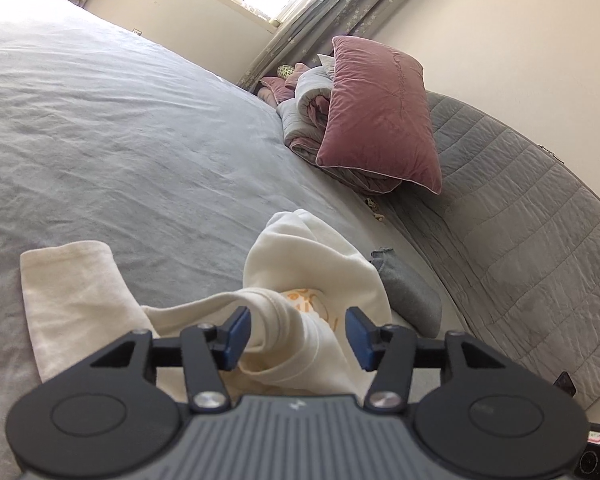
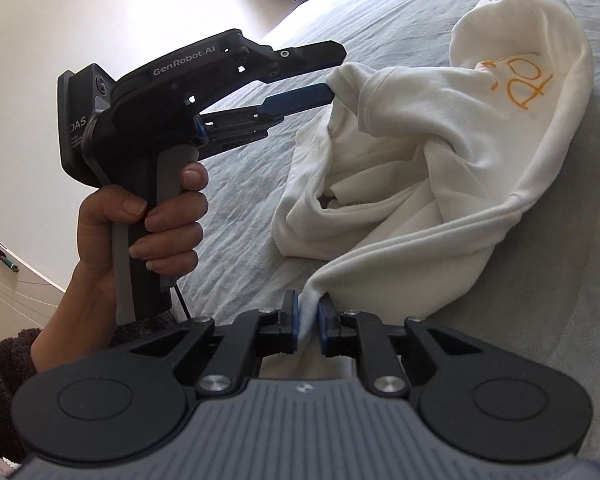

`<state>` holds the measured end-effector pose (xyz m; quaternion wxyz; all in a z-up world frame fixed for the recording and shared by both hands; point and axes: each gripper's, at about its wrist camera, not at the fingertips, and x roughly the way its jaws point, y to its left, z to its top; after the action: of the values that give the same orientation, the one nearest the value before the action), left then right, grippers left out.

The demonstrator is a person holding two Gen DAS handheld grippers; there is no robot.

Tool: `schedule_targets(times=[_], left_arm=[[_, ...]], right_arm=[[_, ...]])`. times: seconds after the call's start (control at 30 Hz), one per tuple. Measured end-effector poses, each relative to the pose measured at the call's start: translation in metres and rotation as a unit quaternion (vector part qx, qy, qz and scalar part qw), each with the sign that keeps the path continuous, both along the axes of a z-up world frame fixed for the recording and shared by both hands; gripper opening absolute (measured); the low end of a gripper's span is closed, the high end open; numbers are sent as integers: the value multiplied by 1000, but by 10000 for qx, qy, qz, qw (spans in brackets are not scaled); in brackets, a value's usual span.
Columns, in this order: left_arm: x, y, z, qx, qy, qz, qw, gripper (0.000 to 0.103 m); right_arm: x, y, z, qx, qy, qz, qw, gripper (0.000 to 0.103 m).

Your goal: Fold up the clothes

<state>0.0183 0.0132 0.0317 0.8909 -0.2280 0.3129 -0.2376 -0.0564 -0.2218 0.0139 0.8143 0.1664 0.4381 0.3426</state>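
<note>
A crumpled cream sweatshirt [image 1: 312,264] with orange lettering lies bunched on the grey bed sheet [image 1: 120,120]. In the left wrist view my left gripper [image 1: 298,336] is open, with a rolled fold of the sweatshirt lying between its blue pads [image 1: 238,336]. The right wrist view shows the same sweatshirt [image 2: 440,160] and my left gripper [image 2: 336,74] from the side, its fingers apart at the garment's upper edge, held by a person's hand [image 2: 156,224]. My right gripper [image 2: 309,316] is shut on a pulled-out corner of the sweatshirt's hem.
A pink pillow [image 1: 380,112] leans on a rolled quilt [image 1: 304,120] by the grey quilted headboard [image 1: 520,240]. A small grey cloth [image 1: 408,288] lies just right of the sweatshirt. Wide grey sheet [image 2: 380,12] stretches beyond the garment.
</note>
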Motion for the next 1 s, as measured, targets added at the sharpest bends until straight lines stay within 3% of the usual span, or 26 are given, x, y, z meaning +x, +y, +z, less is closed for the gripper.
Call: schedule_targets(times=[0.07,0.13,0.2,0.37,0.57,1.0], left_arm=[[0,6,2,64,24,93,9999,64],[1,13,4,158,61,180,9997,69],[2,17,3,376,156,246,9989,72],[2,27,-7,850,512,287,9947,76],[-2,33,-21,1138,900,198,9892,76],[-16,31,-36,1095,1385,-578,9826,80]], right_arm=[[0,-1,4,-116,-110,-15,9999,22],[-2,-4,9,-182,-254,-58,9995,46],[-3,-8,15,-218,-421,-129,9988,55],[4,-17,27,-383,-866,-583,9938,56],[25,-10,21,-992,-1112,-1207,9814,60],[50,18,5,-1847,-1309,-1279,9656,67]])
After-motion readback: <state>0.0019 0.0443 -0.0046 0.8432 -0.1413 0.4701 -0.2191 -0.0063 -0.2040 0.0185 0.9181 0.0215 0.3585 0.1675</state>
